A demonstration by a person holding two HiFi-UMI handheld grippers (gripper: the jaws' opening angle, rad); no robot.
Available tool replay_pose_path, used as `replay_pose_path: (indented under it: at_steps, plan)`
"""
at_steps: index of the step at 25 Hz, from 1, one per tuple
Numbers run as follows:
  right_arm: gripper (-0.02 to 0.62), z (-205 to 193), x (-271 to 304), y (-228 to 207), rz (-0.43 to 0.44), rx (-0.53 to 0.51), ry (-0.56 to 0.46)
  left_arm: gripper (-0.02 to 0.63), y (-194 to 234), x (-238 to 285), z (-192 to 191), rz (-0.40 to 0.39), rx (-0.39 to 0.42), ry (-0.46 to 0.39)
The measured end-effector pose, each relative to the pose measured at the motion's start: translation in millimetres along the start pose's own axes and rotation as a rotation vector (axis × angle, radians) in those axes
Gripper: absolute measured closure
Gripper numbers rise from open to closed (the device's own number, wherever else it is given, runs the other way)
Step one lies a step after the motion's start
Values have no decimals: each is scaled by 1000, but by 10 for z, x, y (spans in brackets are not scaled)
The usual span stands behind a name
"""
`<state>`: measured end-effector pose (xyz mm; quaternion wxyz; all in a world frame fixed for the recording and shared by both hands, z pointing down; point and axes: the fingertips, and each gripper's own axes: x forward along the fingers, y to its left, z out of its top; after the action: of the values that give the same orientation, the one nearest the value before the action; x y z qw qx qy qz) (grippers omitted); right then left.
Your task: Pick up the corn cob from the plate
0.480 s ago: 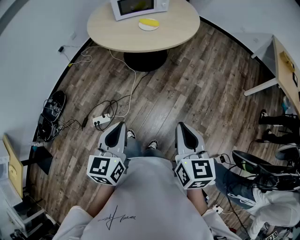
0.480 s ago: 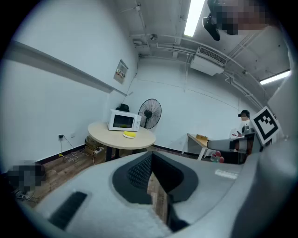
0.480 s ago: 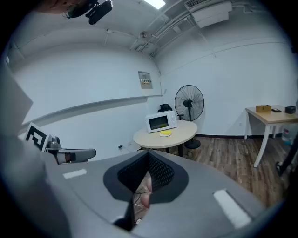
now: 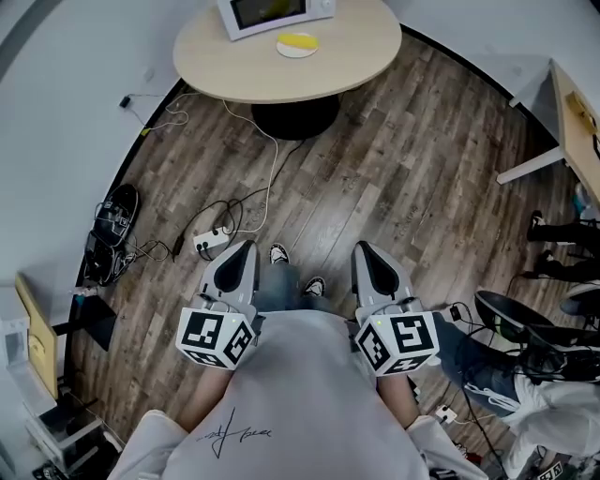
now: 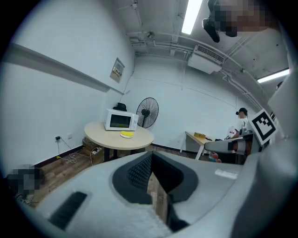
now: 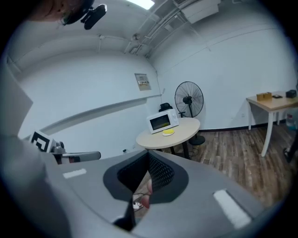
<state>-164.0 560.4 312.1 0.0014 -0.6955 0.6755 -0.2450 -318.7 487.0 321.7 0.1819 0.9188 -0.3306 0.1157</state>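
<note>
Corn cob [image 4: 298, 41] lies on the small white plate [image 4: 283, 51], on the round table [image 4: 281, 80] at the top centre of the head view, just below the microwave [image 4: 272, 11]. It is well apart from both my grippers, with a stretch of wooden floor [image 4: 394, 169] in between. In both gripper views it is only a small yellow patch near frame centre [image 5: 127, 134] [image 6: 168, 131].

Handling, as a judgement: a cob should be light and stiff, and round enough to roll on the plate. The kernel surface may be slick if it is plastic or cooked; I cannot tell which from here. Best hold is probably across the middle of its length, jaws squeezing the sides, so it neither pivots nor slides out endwise. The plate is shallow and could shift if I push down on its rim.

Pose: I hold both grippers low at the bottom of the head view, close to my body, side by side. They point toward the table and tip a little downward.

- Left gripper [image 4: 246, 247]: jaws together, nothing between them.
- Right gripper [image 4: 362, 249]: jaws together, nothing between them.

Pickup not started; the approach to the table comes first, then opening one gripper.
</note>
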Motion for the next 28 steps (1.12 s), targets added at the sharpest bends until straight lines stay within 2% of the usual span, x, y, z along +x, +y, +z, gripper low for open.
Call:
replay_pose_path:
  at_steps: [3,8,17,21,28]
  plan:
    - [581,5,60,-43,8,27,0,616,4,92,-1,-17,-22,1]
    - [581,17,239,-75,8,-26,6,615,46,308,1,-46,-59,5]
    - [581,278,789,-301,-8,-11,32,615,277,897,256,-68,-58,17]
    - [581,461,1132,-385,-25,-1,33,615,440,1216,458,-95,-111,18]
    - [581,766,1704,-536,-53,21,25,615,719,1757,845,-121,-63,26]
